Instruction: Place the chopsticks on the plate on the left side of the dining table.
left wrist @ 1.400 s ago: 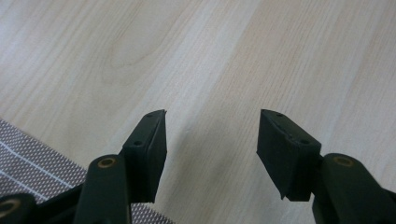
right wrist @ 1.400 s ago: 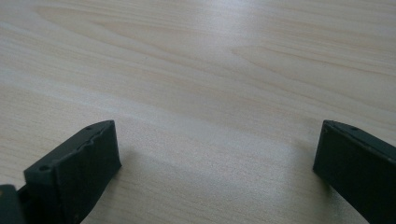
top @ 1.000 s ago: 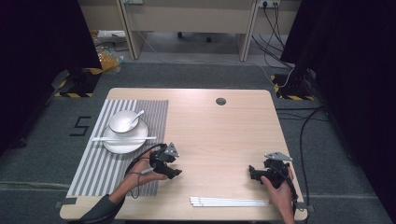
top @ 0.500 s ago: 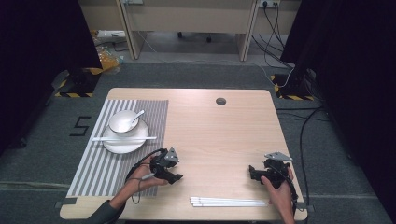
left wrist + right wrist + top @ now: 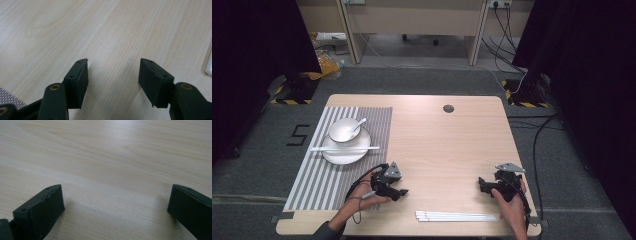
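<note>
Two claws hover low over the table (image 5: 437,145), both released.

The left claw (image 5: 401,192), its jaws having just eased wider with nothing between them, points toward the white chopsticks (image 5: 457,216), lying just ahead and to its right. The right claw (image 5: 482,185), forearm angled in from below, gapes over bare wood, chopsticks just beneath its hand.

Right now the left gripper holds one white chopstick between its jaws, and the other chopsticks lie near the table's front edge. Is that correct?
Not quite. The left gripper holds nothing: the left gripper view shows open jaws over bare table. The white chopsticks do lie near the front edge.
</note>
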A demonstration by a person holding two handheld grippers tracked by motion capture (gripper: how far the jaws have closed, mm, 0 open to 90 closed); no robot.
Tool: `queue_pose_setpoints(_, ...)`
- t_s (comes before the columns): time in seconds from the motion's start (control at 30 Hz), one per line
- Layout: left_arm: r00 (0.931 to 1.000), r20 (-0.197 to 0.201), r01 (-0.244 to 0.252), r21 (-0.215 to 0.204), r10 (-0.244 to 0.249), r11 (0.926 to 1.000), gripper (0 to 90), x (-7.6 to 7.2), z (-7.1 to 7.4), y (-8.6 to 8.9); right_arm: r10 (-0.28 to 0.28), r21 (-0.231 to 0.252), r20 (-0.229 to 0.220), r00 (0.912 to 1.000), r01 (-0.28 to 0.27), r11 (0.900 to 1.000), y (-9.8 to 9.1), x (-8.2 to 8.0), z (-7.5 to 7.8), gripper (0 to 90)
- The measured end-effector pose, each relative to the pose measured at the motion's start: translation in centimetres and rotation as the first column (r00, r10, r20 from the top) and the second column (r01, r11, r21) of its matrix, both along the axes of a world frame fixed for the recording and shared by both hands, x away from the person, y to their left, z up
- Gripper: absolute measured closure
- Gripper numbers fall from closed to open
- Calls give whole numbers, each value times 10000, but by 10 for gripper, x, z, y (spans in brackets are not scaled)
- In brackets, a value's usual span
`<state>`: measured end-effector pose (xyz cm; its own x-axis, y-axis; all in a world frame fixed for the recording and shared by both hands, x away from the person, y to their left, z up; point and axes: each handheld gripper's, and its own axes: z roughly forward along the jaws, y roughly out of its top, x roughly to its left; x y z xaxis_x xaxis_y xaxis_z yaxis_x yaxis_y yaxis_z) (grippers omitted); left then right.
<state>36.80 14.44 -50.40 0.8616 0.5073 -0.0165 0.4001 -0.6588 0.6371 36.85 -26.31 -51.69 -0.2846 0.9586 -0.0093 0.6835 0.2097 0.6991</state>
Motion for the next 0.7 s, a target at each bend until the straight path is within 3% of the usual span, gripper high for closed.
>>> queue_pose_setpoints(0.7,9974,665,-204,-1171,284,9929,382,-7,-12,8,1,0,6,10000,-1,10000,0,0,0,6)
